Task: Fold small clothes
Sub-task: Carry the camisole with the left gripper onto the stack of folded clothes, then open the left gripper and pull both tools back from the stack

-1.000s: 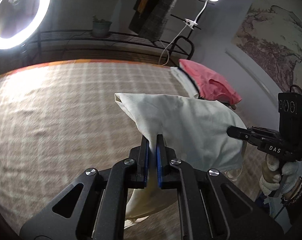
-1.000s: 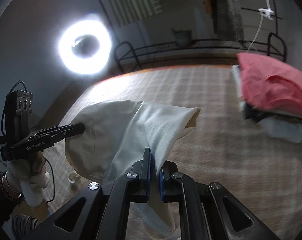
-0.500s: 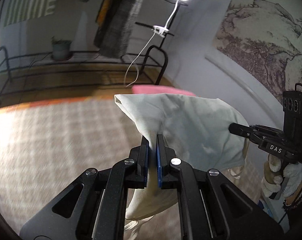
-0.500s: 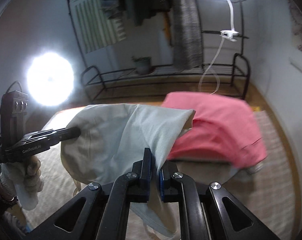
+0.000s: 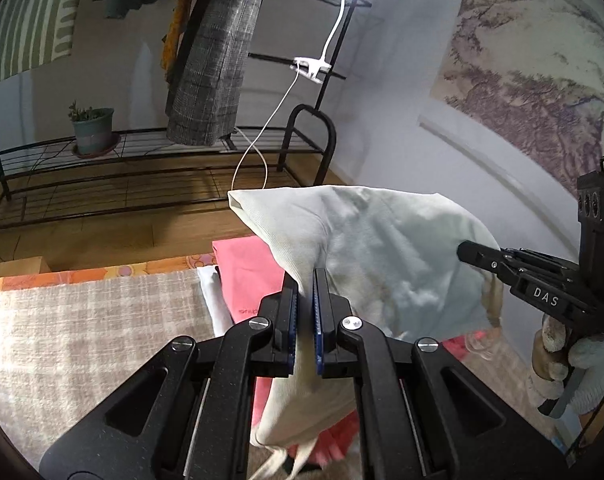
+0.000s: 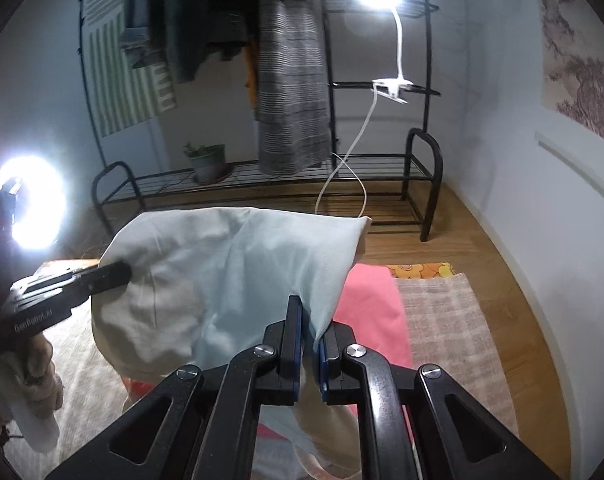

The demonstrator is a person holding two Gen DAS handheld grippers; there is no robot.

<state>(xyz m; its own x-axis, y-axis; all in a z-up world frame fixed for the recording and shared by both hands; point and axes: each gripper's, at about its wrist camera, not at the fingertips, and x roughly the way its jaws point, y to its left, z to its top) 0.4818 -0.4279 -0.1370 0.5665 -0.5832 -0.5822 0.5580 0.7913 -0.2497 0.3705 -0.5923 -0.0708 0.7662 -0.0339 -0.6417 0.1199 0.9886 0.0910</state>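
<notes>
**Inspector:** Status of both tools?

**Assistant:** The left gripper (image 5: pixel 306 300) is pinching the cream garment (image 5: pixel 382 260), its blue pads pressed onto the cloth. The right gripper (image 6: pixel 311 328) is likewise clamped on the same garment (image 6: pixel 230 280), at a different point on its edge.

**Inspector:** Location of the garment?

**Assistant:** Held in the air between the two tools, bunched and doubled over, hanging above the red folded garment (image 5: pixel 250 276) at the far end of the checked table cover (image 5: pixel 82 320). A white item (image 5: pixel 210 300) lies under the red one. No part of the cream cloth visibly rests on the pile; its lower end dangles behind the left tool.

**Inspector:** Step in hand?

**Assistant:** My judgement: folding appears done and this is the carry to the stack. I cannot confirm how neat the fold is from these views.

**Inspector:** Requirement for the next move?

**Assistant:** Lower both tools together, keep the cloth level, square it over the red garment, then release both grips at once. Risk noted: the dangling end may tuck under and spoil the fold.
</notes>
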